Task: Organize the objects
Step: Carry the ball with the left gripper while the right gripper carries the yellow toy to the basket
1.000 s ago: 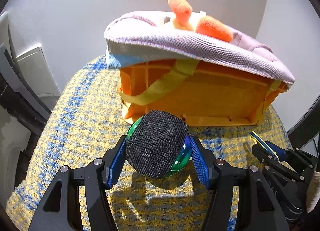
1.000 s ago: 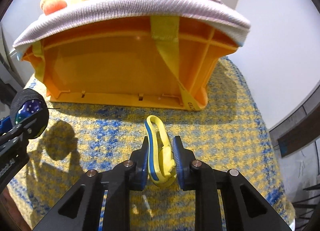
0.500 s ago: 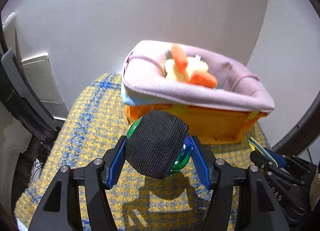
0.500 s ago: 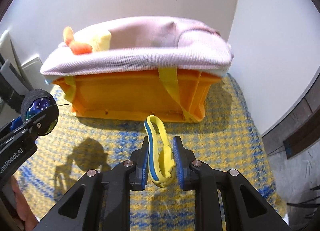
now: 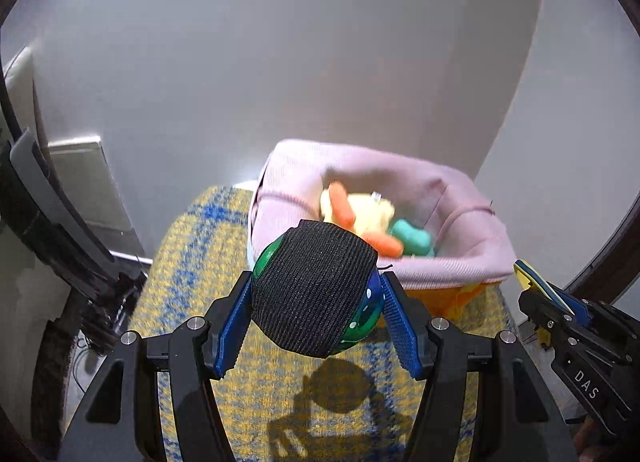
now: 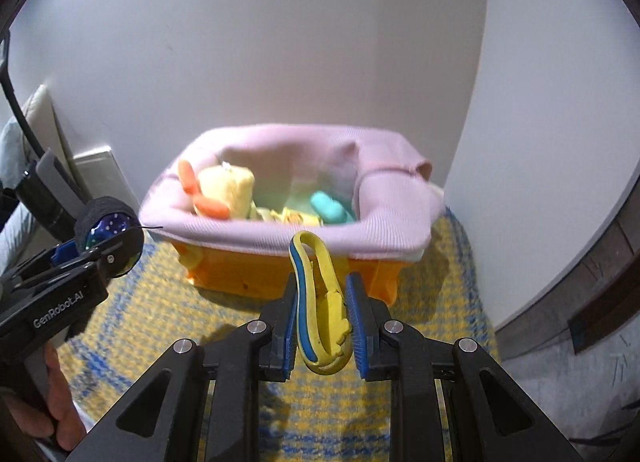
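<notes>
Below, the orange basket (image 6: 224,274) looks farther off, both grippers raised, left gripper (image 5: 316,318) pinching the ball (image 5: 312,290), right gripper (image 6: 322,322) the clip (image 6: 320,302).

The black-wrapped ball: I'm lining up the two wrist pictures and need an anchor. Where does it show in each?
Left wrist: the black-wrapped ball sits low at centre, clamped by the left gripper.
Right wrist: the same ball is at the left edge, halfway down.
Shared landmark: the orange basket with the pink liner, behind the ball in both views.
</notes>
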